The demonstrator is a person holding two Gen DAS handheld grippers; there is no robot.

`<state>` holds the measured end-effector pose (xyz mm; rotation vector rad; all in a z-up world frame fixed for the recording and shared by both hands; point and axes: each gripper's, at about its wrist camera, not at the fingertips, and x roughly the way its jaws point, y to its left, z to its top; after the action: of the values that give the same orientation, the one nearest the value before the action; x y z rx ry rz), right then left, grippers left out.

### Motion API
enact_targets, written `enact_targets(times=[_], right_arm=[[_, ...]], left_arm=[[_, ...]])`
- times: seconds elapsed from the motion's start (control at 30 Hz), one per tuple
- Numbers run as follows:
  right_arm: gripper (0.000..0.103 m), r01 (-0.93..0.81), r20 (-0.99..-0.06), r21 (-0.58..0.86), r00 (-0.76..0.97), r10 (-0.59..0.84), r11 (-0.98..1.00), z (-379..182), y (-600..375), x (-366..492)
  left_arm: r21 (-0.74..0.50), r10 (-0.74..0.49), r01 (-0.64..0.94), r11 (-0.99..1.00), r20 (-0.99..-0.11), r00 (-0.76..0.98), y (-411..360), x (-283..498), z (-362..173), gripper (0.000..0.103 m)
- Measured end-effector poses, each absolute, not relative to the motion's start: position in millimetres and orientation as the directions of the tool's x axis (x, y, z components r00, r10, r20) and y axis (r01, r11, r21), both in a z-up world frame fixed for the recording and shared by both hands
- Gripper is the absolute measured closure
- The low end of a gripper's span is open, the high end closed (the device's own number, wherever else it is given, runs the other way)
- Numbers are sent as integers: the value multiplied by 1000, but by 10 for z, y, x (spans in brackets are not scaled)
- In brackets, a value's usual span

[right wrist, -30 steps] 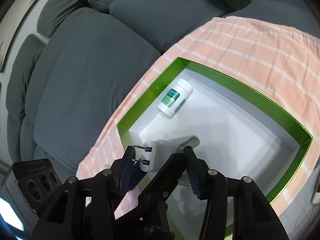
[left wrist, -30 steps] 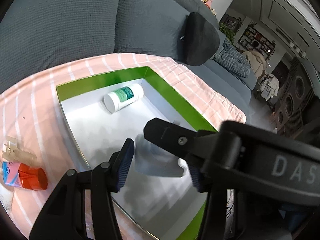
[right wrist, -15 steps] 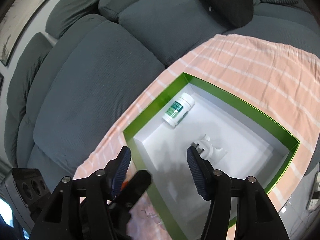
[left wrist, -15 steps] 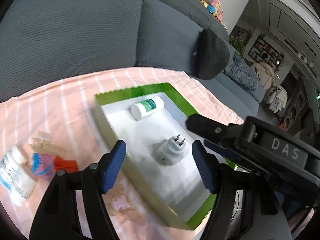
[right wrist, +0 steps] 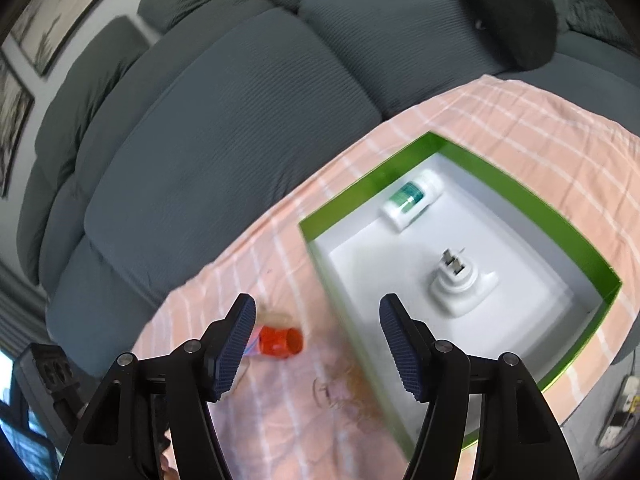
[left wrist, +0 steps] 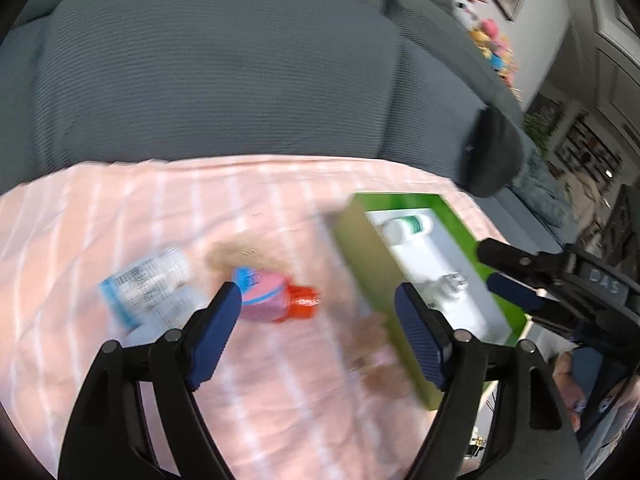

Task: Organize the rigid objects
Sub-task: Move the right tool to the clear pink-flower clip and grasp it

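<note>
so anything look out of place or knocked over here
Nothing damaged or spilled. The white pill bottle lies on its side in the green box, beside the white plug adapter. An orange-capped bottle still lies outside on the striped cloth.

A pink striped cloth (right wrist: pixel 520 120) covers the tabletop in front of the grey sofa. On it rest a green box (right wrist: pixel 576 248), an orange-capped bottle (left wrist: pixel 280 300) lying down, and a blurred blue-labelled clear bottle (left wrist: pixel 148 284) beside it.
</note>
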<state>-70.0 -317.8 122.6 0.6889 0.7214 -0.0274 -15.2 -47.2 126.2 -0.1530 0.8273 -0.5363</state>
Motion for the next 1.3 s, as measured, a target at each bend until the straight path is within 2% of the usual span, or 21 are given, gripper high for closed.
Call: enact_targets(times=[0.2, 0.3, 0.37, 0.63, 0.87, 1.3], right_arm=[[37, 207, -669, 483, 715, 206, 851, 1232, -2832, -589], [37, 186, -703, 442, 680, 210, 877, 1173, -2661, -511], [37, 170, -722, 426, 656, 221, 889, 1129, -2571, -462], [37, 105, -791, 338, 570, 222, 935, 946, -2171, -356], [37, 153, -853, 197, 513, 93, 968, 783, -2066, -295], [37, 198, -906, 59, 422, -31, 978, 539, -2072, -235]], left_arm=[[-315, -430, 292, 903, -688, 584, -126, -179, 1230, 23], [-297, -394, 258, 919, -682, 616, 6, -256, 1260, 15], [-287, -378, 247, 926, -677, 631, 64, -282, 1286, 15], [-339, -399, 223, 914, -658, 639, 294, -339, 1349, 15], [-359, -409, 215, 908, -652, 639, 365, -374, 1371, 15], [-346, -412, 232, 909, -660, 629, 339, -411, 1357, 15]])
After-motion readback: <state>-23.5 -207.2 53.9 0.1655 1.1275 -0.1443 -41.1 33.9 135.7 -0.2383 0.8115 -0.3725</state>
